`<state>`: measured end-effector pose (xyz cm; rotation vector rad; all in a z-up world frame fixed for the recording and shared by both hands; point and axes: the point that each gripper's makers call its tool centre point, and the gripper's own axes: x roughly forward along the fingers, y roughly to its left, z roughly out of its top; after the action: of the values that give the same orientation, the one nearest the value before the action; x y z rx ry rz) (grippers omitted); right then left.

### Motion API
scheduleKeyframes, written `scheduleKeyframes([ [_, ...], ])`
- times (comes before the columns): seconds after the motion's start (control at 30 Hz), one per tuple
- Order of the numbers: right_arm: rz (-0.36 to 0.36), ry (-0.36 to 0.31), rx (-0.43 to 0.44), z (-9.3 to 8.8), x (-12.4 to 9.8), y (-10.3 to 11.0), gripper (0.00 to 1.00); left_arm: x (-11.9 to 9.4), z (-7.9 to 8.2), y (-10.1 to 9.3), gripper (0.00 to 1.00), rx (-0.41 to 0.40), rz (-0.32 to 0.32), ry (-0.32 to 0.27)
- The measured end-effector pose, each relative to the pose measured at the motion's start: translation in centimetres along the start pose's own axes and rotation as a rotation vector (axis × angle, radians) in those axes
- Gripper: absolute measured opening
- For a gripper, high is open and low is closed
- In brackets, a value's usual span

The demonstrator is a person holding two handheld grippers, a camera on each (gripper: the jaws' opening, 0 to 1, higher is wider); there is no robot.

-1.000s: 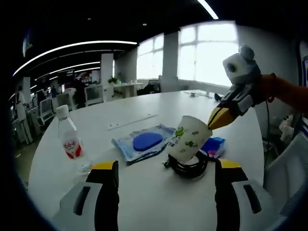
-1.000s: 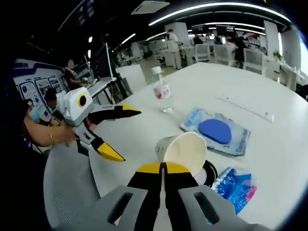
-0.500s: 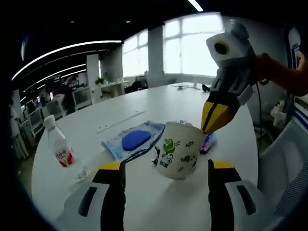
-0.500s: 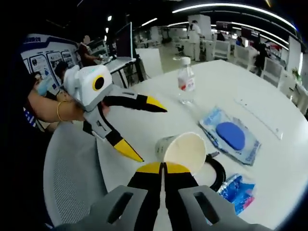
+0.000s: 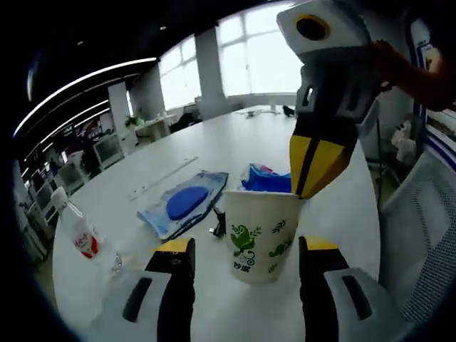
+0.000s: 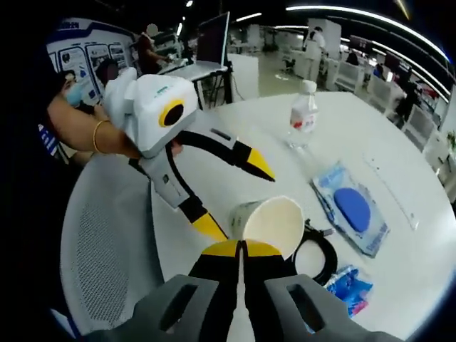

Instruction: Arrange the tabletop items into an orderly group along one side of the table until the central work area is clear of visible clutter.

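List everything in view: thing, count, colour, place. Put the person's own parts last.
Paper cup: 1, white with green print, upright near the table edge, rim pinched by the right claw.
Water bottle: 1, clear with a red label, standing at the far side.
Wipes pack: 1, light blue with a dark blue oval, flat mid-table.
Cable coil: 1, black, behind the cup.
Blue packet: 1, blue, past the cup.
Table: 1, white, round.
Chair: 1, grey mesh, at the table edge.
Left claw: 1, black and yellow, open either side of the cup.
Right claw: 1, shut on the cup rim.
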<state>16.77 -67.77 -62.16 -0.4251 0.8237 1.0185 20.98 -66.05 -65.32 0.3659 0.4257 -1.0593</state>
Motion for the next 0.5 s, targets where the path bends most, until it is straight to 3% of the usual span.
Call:
scheduleKeyframes([
  [0.5, -0.03, 0.071, -0.158, 0.2, 0.3, 0.6, 0.0, 0.5, 0.2, -1.1, 0.4, 0.068, -0.045, 0.039],
])
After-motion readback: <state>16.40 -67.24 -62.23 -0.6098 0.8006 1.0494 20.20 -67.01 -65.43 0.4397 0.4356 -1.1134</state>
